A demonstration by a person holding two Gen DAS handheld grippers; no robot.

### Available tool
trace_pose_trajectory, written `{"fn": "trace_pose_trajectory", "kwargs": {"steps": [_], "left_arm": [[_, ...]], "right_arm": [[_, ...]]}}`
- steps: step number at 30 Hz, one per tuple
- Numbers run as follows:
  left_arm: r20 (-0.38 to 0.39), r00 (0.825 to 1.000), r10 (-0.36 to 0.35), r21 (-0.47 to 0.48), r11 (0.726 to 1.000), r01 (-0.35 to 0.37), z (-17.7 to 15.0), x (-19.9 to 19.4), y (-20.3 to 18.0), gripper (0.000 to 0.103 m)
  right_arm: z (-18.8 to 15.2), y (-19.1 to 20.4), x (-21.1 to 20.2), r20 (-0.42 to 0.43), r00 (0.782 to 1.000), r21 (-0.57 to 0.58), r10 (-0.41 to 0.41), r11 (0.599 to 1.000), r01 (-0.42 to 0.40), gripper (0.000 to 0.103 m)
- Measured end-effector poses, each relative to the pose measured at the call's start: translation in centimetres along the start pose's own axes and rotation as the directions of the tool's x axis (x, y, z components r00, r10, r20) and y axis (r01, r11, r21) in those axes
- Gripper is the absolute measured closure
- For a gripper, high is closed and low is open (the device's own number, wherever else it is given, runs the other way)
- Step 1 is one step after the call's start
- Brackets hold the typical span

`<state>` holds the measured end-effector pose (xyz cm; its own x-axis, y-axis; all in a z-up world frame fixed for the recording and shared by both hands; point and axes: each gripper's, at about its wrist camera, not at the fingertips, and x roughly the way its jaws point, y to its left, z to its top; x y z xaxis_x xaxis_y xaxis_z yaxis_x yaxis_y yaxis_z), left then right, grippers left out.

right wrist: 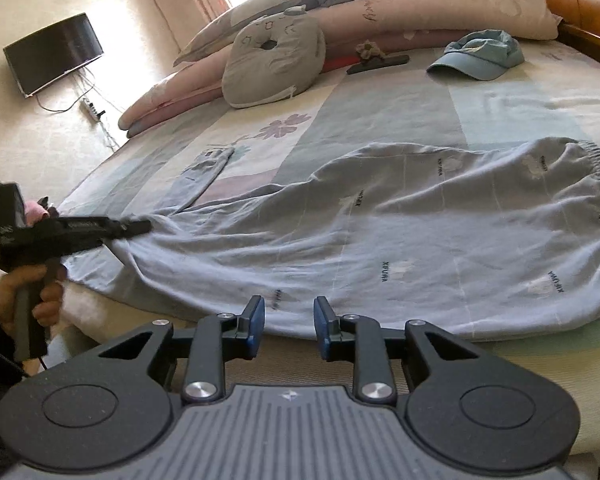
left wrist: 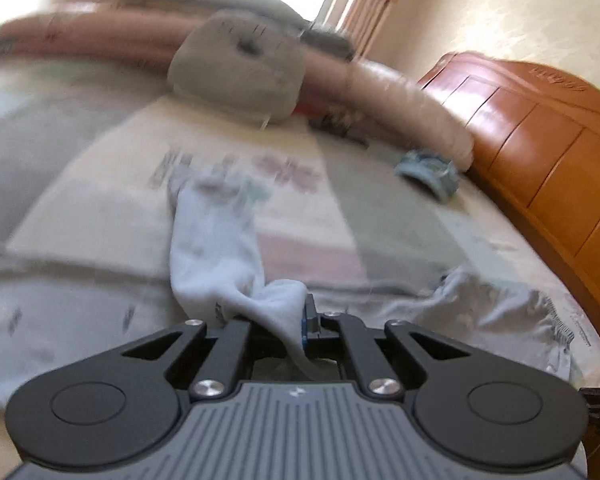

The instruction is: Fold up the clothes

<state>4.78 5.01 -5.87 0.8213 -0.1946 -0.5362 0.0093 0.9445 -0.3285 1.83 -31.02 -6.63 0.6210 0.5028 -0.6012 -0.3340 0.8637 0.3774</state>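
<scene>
A pair of pale blue trousers (right wrist: pixel 400 240) lies spread across the bed in the centre of the right wrist view, the gathered elastic waistband at the right of the frame. The fabric carries small dark lettering and faint white motifs. It is creased, and its near hem runs along the mattress edge at lower centre. One leg reaches toward the upper left; the fabric at far left is drawn up into a taut peak. In the blurred left wrist view, the same cloth (left wrist: pixel 216 248) rises from lower centre.
</scene>
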Motion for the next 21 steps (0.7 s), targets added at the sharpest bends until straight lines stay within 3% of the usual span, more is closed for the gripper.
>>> {"fn": "trace_pose_trajectory", "kwargs": {"steps": [13,21], "left_arm": [[-0.106,0.992,0.069,0.028,0.997,-0.067,-2.4,2.3,1.1,0.1],[-0.193,0.978,0.074,0.041,0.997,-0.068,-1.6,1.2,1.6,0.085]], "right_arm": [[0.1,-0.6,0.8,-0.029,0.998,-0.013,-0.048,0.999,0.048,0.066],[0.3,-1.3,0.4,-0.02,0.997,-0.012,-0.079,0.997,0.079,0.062]]}}
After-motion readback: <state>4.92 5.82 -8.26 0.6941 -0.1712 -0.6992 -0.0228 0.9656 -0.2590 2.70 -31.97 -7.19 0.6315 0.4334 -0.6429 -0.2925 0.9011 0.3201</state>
